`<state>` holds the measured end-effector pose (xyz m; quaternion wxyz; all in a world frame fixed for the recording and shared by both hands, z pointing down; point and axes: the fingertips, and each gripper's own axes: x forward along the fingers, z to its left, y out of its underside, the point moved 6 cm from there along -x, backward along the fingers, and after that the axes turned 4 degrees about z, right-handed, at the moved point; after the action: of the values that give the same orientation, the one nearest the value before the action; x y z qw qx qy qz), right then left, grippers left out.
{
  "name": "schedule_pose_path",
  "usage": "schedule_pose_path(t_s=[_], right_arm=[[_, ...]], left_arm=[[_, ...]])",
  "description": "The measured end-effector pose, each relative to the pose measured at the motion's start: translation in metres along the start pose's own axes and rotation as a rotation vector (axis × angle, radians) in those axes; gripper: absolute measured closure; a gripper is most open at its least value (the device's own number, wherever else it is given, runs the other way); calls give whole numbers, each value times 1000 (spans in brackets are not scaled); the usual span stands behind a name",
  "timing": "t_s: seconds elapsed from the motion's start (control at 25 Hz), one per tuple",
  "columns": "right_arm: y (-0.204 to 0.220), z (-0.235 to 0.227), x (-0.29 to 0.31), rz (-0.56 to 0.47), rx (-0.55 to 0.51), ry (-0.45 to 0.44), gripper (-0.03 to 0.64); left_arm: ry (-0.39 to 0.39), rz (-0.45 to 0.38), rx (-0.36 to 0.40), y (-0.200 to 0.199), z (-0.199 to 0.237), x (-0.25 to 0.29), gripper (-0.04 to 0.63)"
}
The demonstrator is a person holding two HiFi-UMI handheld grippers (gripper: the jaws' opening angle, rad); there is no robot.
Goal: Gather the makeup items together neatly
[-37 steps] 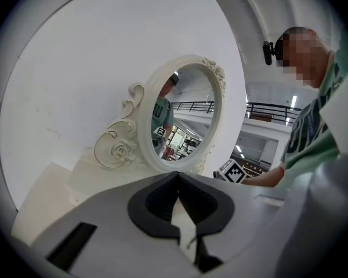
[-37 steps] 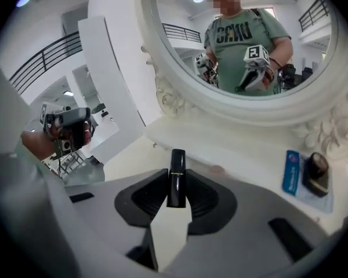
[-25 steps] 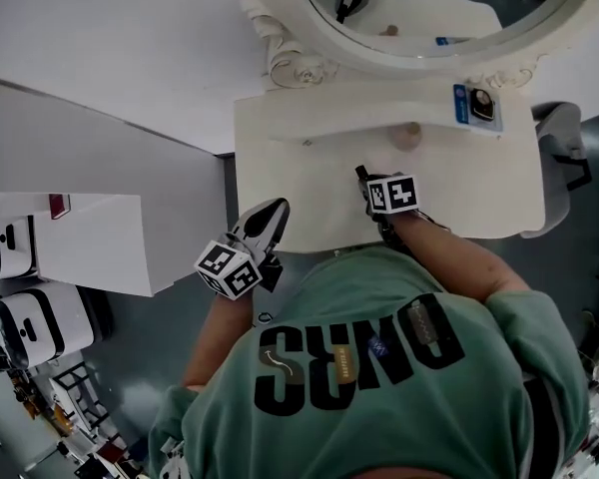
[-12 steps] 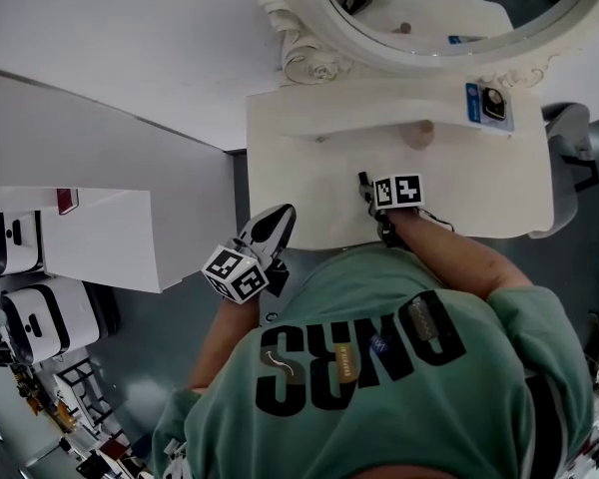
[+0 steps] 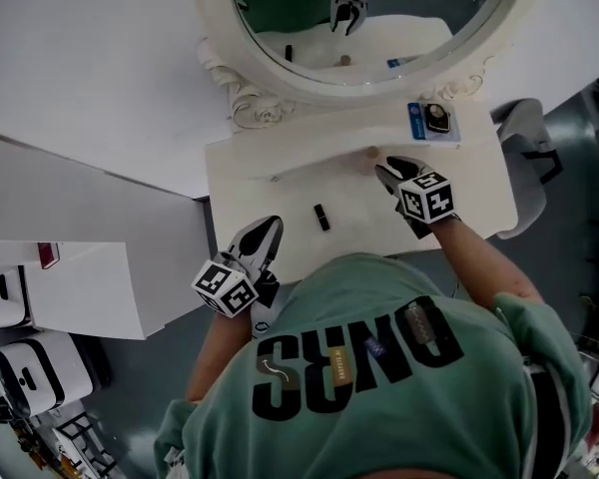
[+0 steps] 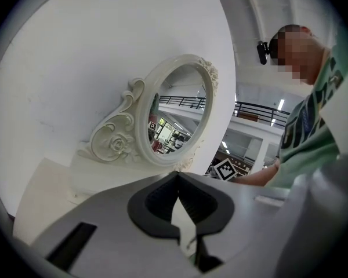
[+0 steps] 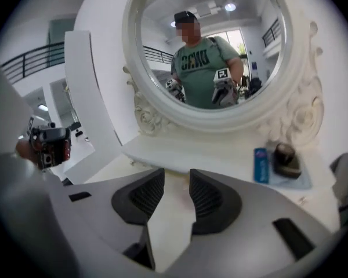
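A short black makeup stick (image 5: 321,217) lies alone on the white dressing table (image 5: 265,183). To its right my right gripper (image 5: 387,173) is open and empty, its tips just short of a small round beige item (image 5: 371,154) by the raised back ledge. A blue tube (image 5: 416,121) and a dark round compact (image 5: 437,118) sit on a pale mat at the back right, the blue tube (image 7: 261,165) and compact (image 7: 286,160) also showing in the right gripper view past my right gripper (image 7: 177,181). My left gripper (image 5: 268,230) hangs over the table's front left edge. The left gripper (image 6: 177,178) is shut on nothing.
A large oval mirror (image 5: 359,8) in an ornate white frame stands at the back of the table against a white wall. A grey chair (image 5: 524,138) is at the table's right end. A white cabinet (image 5: 80,287) stands on the left.
My right gripper has left the black stick on the table and moved right and back towards the ledge, its jaws now apart. The left gripper has hardly moved.
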<state>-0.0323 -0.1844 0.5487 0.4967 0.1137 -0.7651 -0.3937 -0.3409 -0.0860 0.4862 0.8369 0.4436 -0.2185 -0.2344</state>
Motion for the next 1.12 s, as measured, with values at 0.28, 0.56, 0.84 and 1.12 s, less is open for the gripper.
schedule_pose_path(t_s=[0.28,0.56,0.84,1.12], right_arm=[[-37,-148,-54,-48,-198,168,474],[-42,-227,-18,18,-260,83,424],[-28,-249,7,80,-290,-22,376],[-28,-244,7,93,-363,-84,411]], left_arm=[[4,-17,38,-13,-40,87,597],[-87,-47,14,-11,-83,160,597],[-185,-44,10,6,-116,186,597],[-239,-52,-3,9,-128,184,597]])
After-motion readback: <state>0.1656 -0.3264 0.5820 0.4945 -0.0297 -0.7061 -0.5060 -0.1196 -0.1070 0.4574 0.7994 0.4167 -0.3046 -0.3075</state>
